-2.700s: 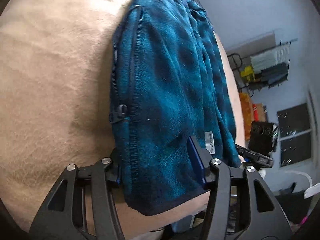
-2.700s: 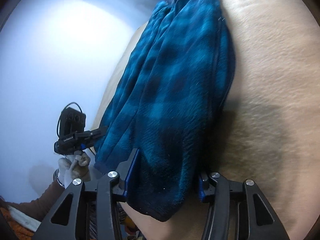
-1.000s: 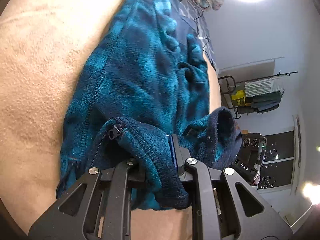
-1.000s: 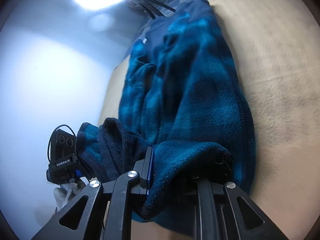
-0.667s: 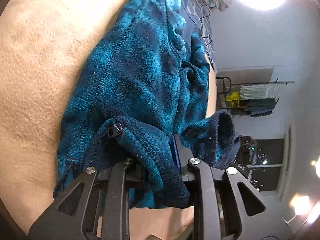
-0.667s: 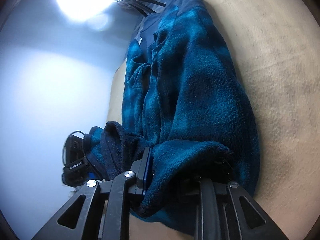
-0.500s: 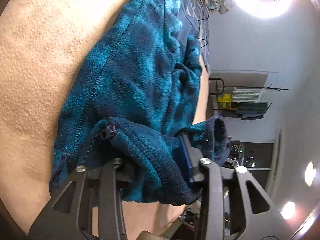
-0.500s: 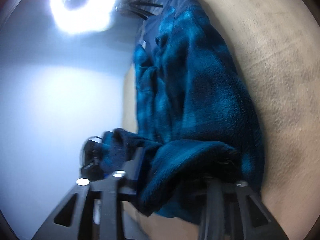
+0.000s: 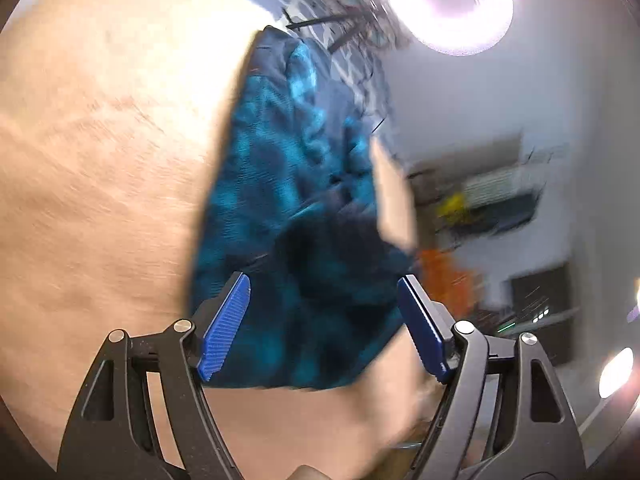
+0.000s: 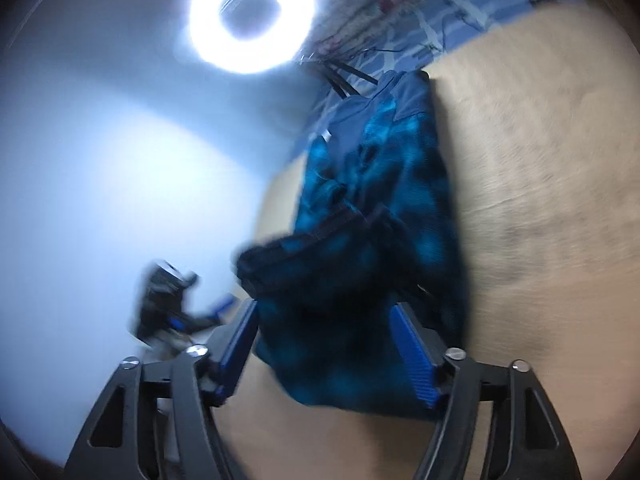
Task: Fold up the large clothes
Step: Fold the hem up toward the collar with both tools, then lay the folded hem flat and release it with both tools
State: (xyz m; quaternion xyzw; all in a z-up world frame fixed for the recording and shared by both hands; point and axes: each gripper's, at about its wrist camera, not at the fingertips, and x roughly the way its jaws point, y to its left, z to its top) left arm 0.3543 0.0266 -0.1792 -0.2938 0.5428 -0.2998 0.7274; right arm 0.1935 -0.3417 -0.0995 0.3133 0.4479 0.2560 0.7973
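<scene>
A teal and dark blue plaid fleece jacket [image 9: 288, 200] lies folded lengthwise on the tan blanket [image 9: 100, 180]. Its near end is doubled back onto itself in a loose hump. My left gripper [image 9: 324, 324] is open, its blue pads [image 9: 224, 324] apart, just above the jacket's near edge and holding nothing. In the right wrist view the same jacket [image 10: 380, 240] lies on the blanket [image 10: 540, 200]. My right gripper [image 10: 328, 348] is open too, over the near folded edge, empty. Both views are motion-blurred.
A bright ring light [image 10: 250, 16] shines beyond the far end of the surface. The other gripper [image 10: 168, 300] shows at the left of the right wrist view. A rack with folded items [image 9: 492, 200] and an orange object [image 9: 440, 276] stand off the right side.
Both grippers were shut on the jacket's near hem and carrying it forward. Now both have opened and let it go, and have drawn back; the hem lies folded over the jacket.
</scene>
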